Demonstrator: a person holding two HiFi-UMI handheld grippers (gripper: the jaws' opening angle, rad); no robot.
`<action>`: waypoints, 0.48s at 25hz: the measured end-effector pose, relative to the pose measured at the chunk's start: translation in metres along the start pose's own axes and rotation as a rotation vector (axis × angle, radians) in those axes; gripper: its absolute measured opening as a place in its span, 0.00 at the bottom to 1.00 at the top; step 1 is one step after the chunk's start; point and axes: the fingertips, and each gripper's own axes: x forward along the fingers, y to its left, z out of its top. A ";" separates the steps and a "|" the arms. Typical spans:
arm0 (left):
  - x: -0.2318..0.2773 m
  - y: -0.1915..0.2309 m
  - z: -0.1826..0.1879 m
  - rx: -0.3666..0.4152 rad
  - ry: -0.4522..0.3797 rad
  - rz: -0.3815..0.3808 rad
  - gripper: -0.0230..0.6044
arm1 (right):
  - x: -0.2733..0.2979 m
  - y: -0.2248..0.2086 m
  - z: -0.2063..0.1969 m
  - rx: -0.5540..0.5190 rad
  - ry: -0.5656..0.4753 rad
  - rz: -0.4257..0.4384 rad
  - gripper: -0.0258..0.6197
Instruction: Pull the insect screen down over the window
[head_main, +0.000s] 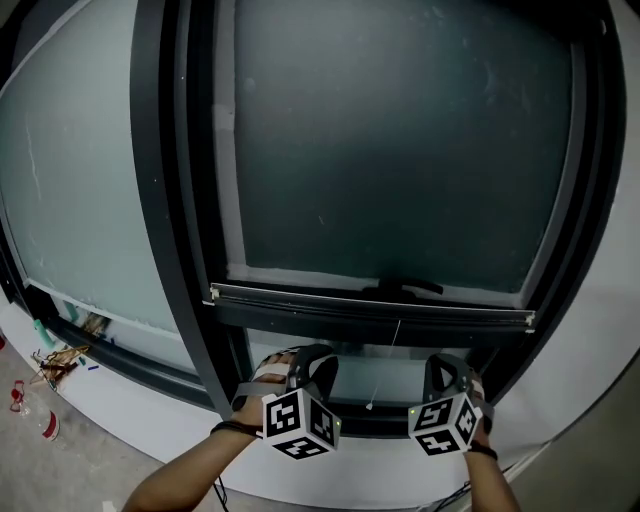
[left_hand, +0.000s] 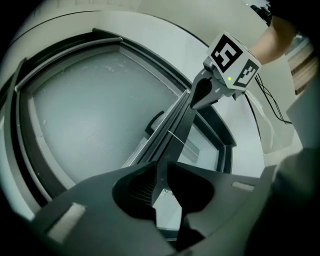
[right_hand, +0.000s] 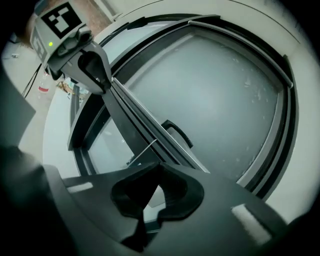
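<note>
Left gripper (head_main: 315, 358), at lower centre-left of the head view, has its jaws drawn narrow onto the lower lip of the insect screen's bottom rail (head_main: 370, 312). In its own view the dark rail runs edge-on between the pads. The insect screen (head_main: 400, 150) fills the upper centre and is most of the way down, with a strip of uncovered pane between the rail and the sill. A thin pull cord (head_main: 385, 365) hangs from mid-rail, below a small black handle (head_main: 405, 288). Further right, the right gripper (head_main: 447, 362) is pinched fully together on the same lip.

Both grips rest on a thin edge, so a jerk downward could let a pad slide off. If one side leads, I judge the rail may tilt and bind in the side tracks. The loose cord could also snag under the rail at the sill.
</note>
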 end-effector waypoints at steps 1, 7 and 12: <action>-0.007 -0.004 0.003 -0.024 -0.013 -0.010 0.16 | -0.009 0.006 0.005 0.019 -0.006 0.004 0.05; -0.042 -0.027 0.015 -0.170 -0.080 -0.071 0.15 | -0.055 0.036 0.026 0.137 -0.038 0.029 0.05; -0.065 -0.042 0.020 -0.346 -0.129 -0.089 0.08 | -0.080 0.064 0.037 0.311 -0.083 0.092 0.05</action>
